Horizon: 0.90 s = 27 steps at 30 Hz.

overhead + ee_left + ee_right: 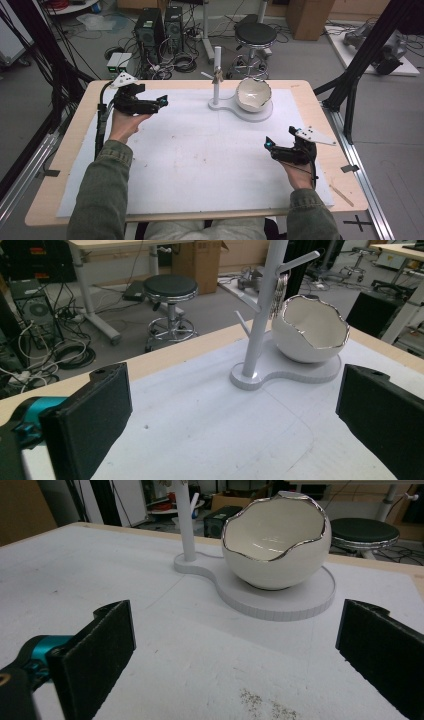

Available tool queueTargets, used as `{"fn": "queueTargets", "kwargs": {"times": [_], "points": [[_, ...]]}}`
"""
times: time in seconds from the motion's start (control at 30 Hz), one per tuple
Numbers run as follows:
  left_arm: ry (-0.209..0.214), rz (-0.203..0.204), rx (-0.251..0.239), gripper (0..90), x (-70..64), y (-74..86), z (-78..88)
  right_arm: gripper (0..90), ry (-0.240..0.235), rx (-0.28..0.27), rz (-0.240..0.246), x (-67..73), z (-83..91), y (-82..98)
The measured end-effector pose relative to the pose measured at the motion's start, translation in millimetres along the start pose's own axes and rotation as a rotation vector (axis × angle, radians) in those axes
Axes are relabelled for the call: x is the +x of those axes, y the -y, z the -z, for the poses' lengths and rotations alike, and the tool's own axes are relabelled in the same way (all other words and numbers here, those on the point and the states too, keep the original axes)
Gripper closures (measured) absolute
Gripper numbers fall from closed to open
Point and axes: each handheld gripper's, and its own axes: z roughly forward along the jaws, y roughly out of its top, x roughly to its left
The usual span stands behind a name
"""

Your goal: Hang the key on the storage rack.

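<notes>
Your left tongs (161,101) and right tongs (268,144) both gape wide and empty over the white mat (200,155) on the bench (60,155), well apart, with the egg-shaped bowl (253,95) on its white stand (217,75) beyond them, keys hanging there.

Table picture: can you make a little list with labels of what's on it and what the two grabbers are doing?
table: wooden top under a white mat
stand: white post with pegs on a flat white base
bowl: white eggshell shape with silver rim, sitting on the base
hanging on a peg: something small and metallic, can't tell what
left gripper: open, holding nothing
right gripper: open, holding nothing
</notes>
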Motion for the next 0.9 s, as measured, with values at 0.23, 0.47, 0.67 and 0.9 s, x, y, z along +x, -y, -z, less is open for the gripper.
{"fn": "queueTargets", "kwargs": {"times": [0.23,0.47,0.67,0.9], "points": [[-0.016,0.013,-0.014,1.8,4.6,9.4,8.5,1.4,0.001,0.002,-0.007,0.7,0.3,0.0],[-0.047,0.02,-0.021,1.8,10.8,21.6,19.8,1.4,0.001,0.002,-0.001,1.1,-0.3,0.1],[-0.077,0.022,-0.029,1.8,16.3,32.1,31.5,1.4,0.001,0.005,0.003,1.1,-0.7,0.4],[-0.096,0.04,-0.044,1.8,23.5,42.5,44.7,1.4,0.001,0.009,-0.002,1.7,-0.9,0.7]]}}
